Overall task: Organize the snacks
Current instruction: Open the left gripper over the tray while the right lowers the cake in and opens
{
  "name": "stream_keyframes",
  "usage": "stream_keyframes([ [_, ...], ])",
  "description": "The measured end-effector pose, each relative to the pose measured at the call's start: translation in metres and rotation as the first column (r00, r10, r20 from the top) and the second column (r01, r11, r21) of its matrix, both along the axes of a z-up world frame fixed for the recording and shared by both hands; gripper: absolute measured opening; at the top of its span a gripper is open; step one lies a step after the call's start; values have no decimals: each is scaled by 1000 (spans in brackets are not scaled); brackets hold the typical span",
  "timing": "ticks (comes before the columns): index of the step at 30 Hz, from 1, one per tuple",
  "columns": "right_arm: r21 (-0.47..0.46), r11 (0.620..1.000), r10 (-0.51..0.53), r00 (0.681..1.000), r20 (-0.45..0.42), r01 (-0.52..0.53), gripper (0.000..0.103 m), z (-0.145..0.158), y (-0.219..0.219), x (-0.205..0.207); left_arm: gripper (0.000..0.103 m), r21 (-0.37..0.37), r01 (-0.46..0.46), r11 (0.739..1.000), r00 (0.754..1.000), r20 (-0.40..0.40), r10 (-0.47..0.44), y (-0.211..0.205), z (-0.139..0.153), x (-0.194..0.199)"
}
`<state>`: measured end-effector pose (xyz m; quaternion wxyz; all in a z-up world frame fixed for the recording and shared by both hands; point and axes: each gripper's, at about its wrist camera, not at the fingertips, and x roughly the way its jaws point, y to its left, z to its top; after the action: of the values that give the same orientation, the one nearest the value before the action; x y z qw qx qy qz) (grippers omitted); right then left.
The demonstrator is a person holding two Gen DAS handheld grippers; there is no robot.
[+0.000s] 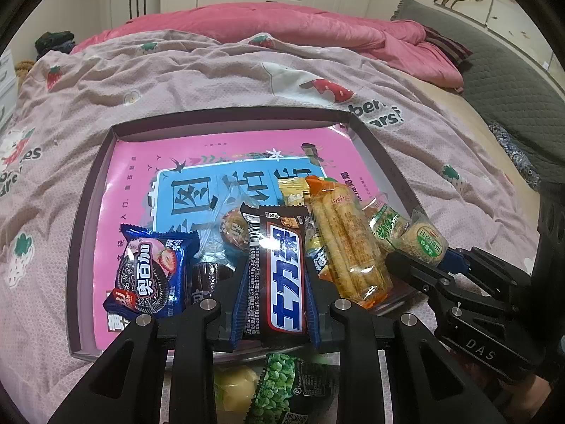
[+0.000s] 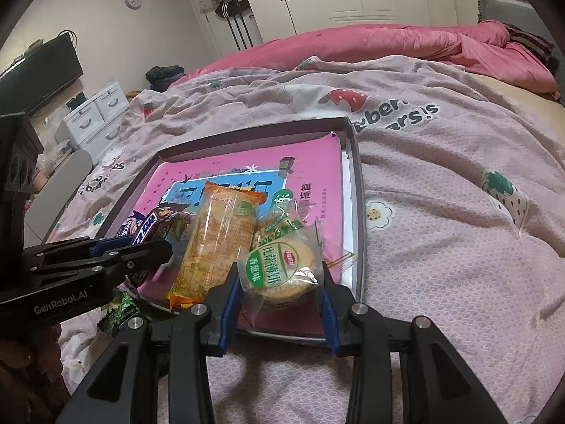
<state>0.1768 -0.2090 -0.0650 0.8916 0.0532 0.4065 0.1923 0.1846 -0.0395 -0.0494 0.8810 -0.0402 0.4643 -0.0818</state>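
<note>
Both grippers hold a snack over the near edge of the tray [image 1: 84, 212]; left gripper [image 1: 275, 275] has its fingers clamped on the chocolate bar [image 1: 284, 268], bar upright between the blue pads; right gripper [image 2: 282, 282] has its fingers closed on the round cracker pack [image 2: 282, 270], gripping the clear wrapper at both sides.

Judgement on the step: placing both into the tray; lower each flat before letting go, set the bar into the open pink area left of the pile, not on top of it; cracker wrapper is slippery and loose, release low so it doesn't slide over the rim; keep the two grippers apart, they sit close together here.

Tray lies on the pink blanket [image 1: 176, 81], lined with a pink printed sheet; inside: Oreo pack [image 1: 152, 268] at near left, a dark brown pack [image 1: 206, 275] just beside it, biscuit stick pack [image 1: 348, 243] at right, green-labelled cracker packs [image 1: 386, 224] beyond, a small round cookie pack [image 1: 235, 229] mid.

Outside the tray, near side: green pea pack [image 1: 282, 388] and a yellow item [image 1: 235, 388], not yet sorted.
</note>
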Motion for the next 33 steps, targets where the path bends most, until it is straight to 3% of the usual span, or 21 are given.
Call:
stream_keyframes([
  [33,-4,999,34,999,-13,-34,45,1,13,-3,29,8,6,1000,1000,1,-6,0,0,2],
])
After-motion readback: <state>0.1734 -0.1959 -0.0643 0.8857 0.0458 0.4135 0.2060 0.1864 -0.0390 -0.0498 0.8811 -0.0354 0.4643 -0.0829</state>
